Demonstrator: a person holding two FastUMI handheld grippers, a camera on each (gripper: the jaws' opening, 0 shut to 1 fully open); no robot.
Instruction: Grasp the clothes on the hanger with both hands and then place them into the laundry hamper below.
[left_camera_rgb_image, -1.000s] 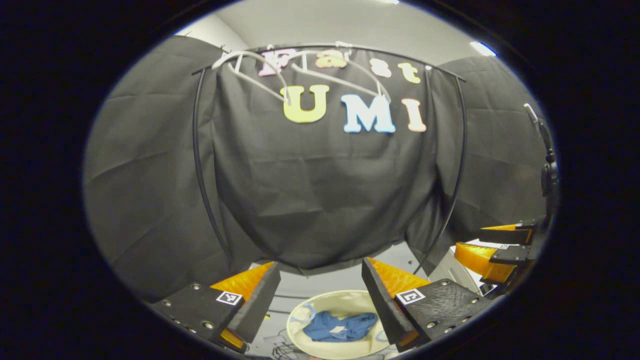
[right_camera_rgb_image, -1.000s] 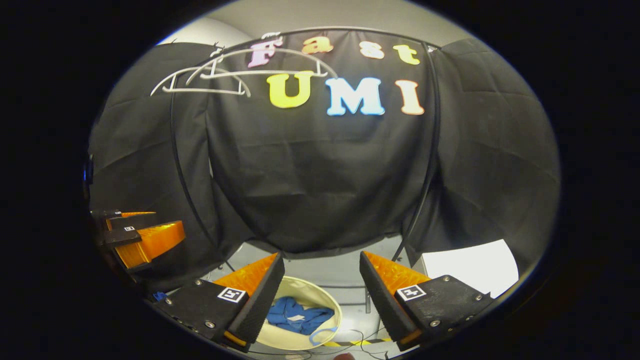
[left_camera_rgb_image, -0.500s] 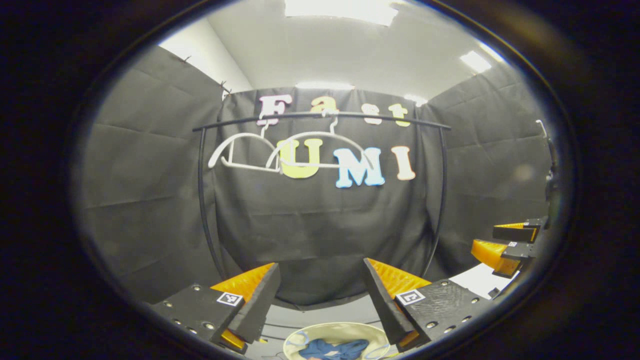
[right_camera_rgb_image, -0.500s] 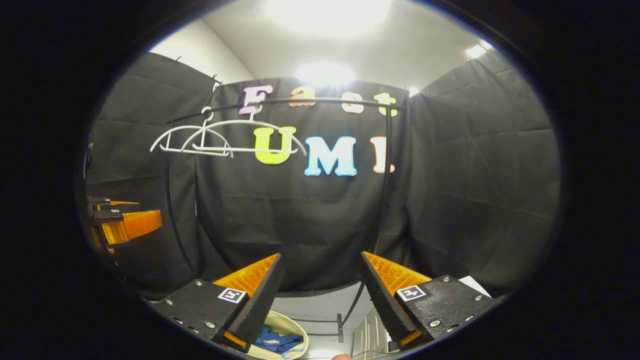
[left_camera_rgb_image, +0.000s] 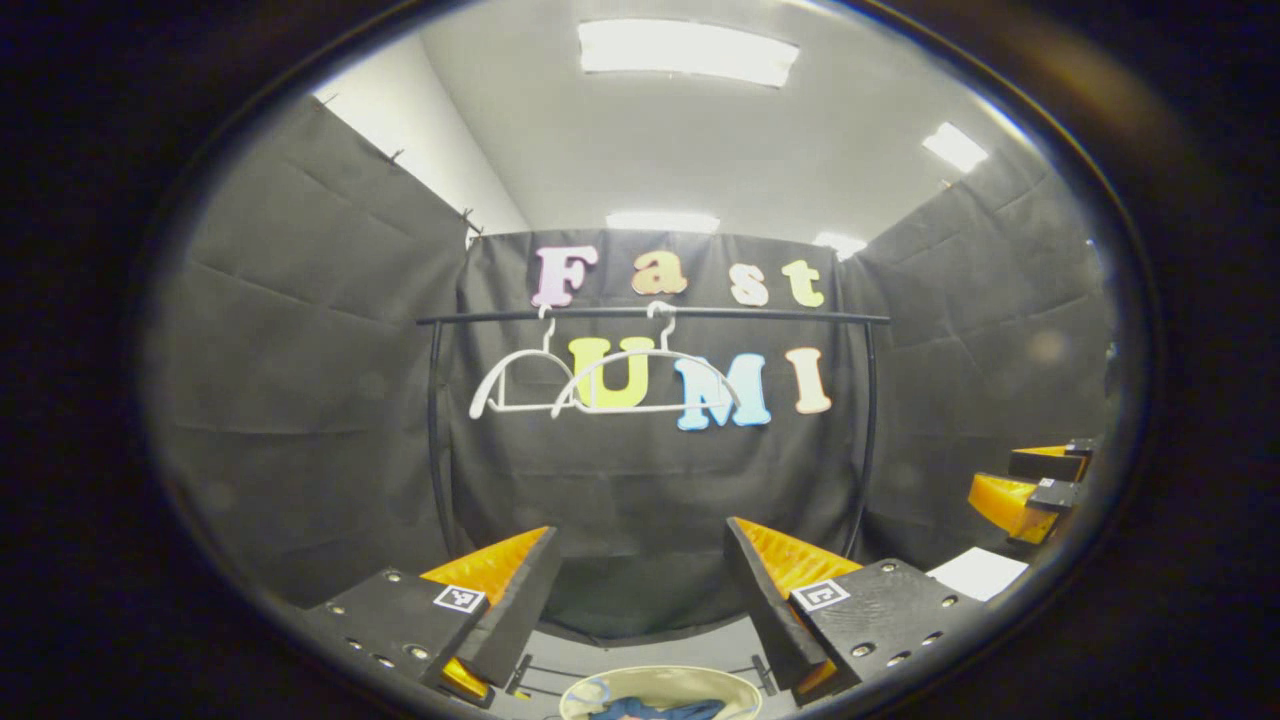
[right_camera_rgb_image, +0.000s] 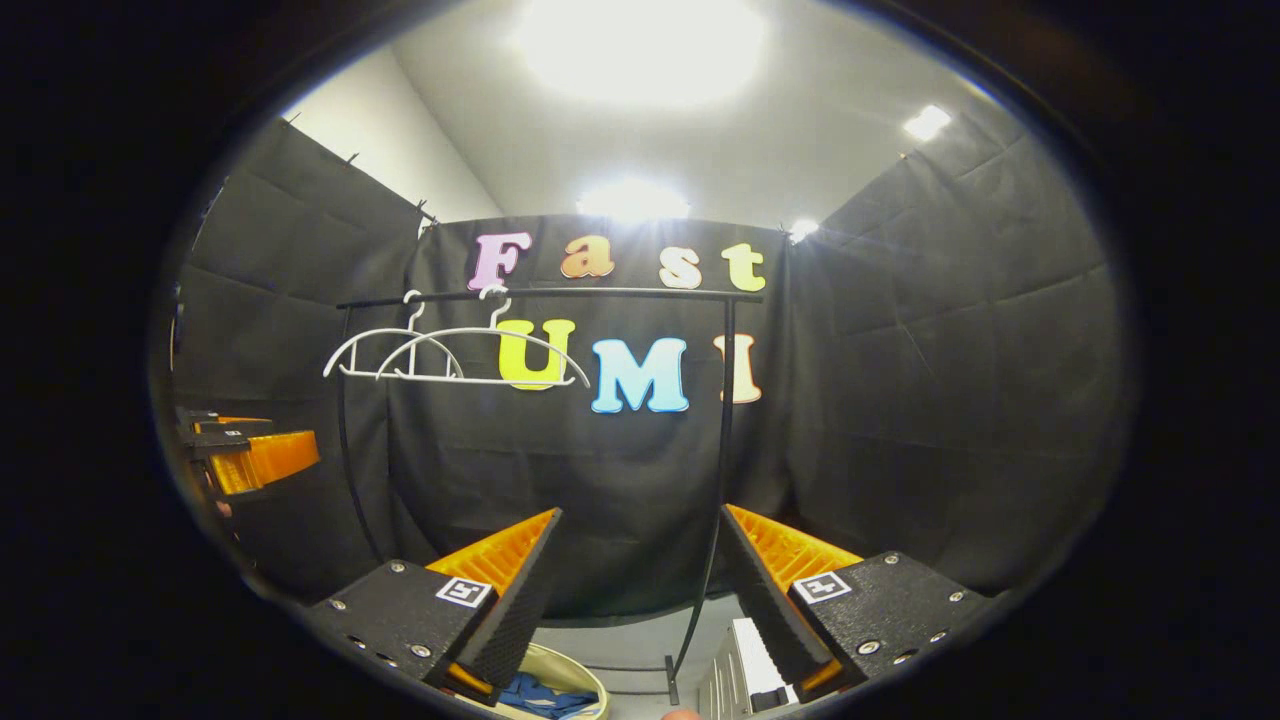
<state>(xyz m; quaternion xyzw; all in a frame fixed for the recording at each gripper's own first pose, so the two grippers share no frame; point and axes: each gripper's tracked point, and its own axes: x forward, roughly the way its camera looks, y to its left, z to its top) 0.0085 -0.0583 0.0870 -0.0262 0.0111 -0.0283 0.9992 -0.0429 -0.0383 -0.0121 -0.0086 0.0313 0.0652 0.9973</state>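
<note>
Left gripper (left_camera_rgb_image: 640, 590): fingers spread wide, nothing between them. Right gripper (right_camera_rgb_image: 640, 590): fingers likewise apart and empty. Both are held level, facing the black rail (left_camera_rgb_image: 650, 316). Two white hangers (left_camera_rgb_image: 600, 385) hang bare on the rail, side by side. Blue clothes (right_camera_rgb_image: 535, 692) lie inside the cream hamper (right_camera_rgb_image: 580, 685) on the floor, under the rail. A white sheet (left_camera_rgb_image: 975, 572) lies at lower right in the left gripper view.
</note>
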